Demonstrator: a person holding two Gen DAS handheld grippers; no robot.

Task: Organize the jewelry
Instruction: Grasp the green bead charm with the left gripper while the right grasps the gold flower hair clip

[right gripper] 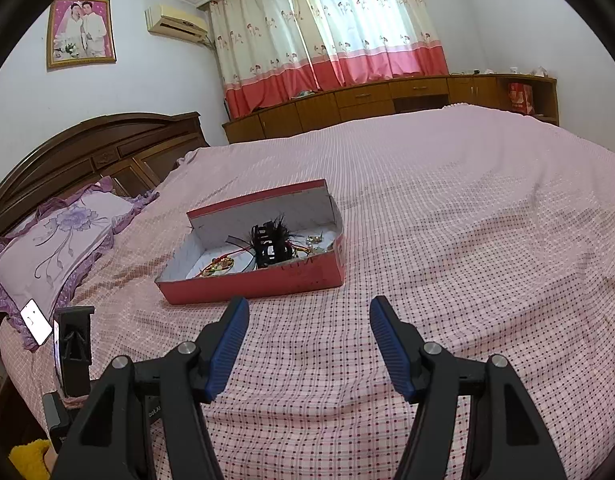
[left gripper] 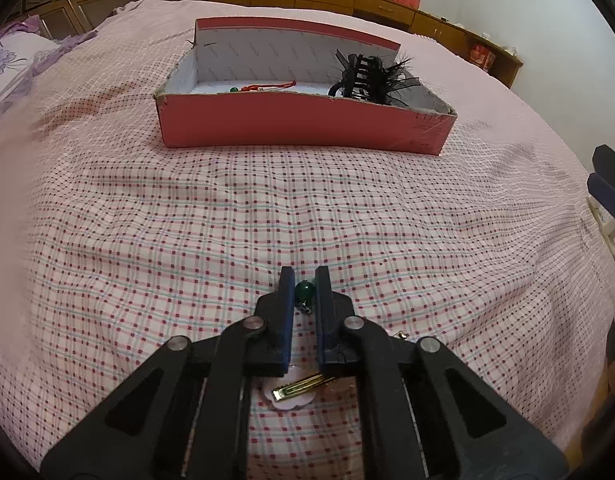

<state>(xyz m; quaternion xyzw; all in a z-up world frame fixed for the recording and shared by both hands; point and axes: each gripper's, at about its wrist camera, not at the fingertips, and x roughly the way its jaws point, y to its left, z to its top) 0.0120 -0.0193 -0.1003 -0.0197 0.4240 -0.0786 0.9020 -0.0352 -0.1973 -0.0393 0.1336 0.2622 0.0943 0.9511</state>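
box (left gripper: pixel 299 128): 1 | green bead (left gripper: pixel 305 290): 1 | gold hair clip (left gripper: pixel 303 385): 1 | black feather claw clip (left gripper: pixel 367 74): 1

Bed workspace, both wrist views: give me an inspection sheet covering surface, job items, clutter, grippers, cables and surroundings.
Surface: checked pink bedspread, lightly rippled.
Job's things: open red box on the bed holds a black feathered hair claw and a red-corded piece; a green bead ornament and a gold hair clip lie outside the box.
Clutter: phone by the pillow.
Grippers: left hand-held gripper shut on the green bead ornament; right hand-held gripper open, with nothing between its fingers.
Cables: nothing seen.
Surroundings: wooden headboard, cabinets, curtains.
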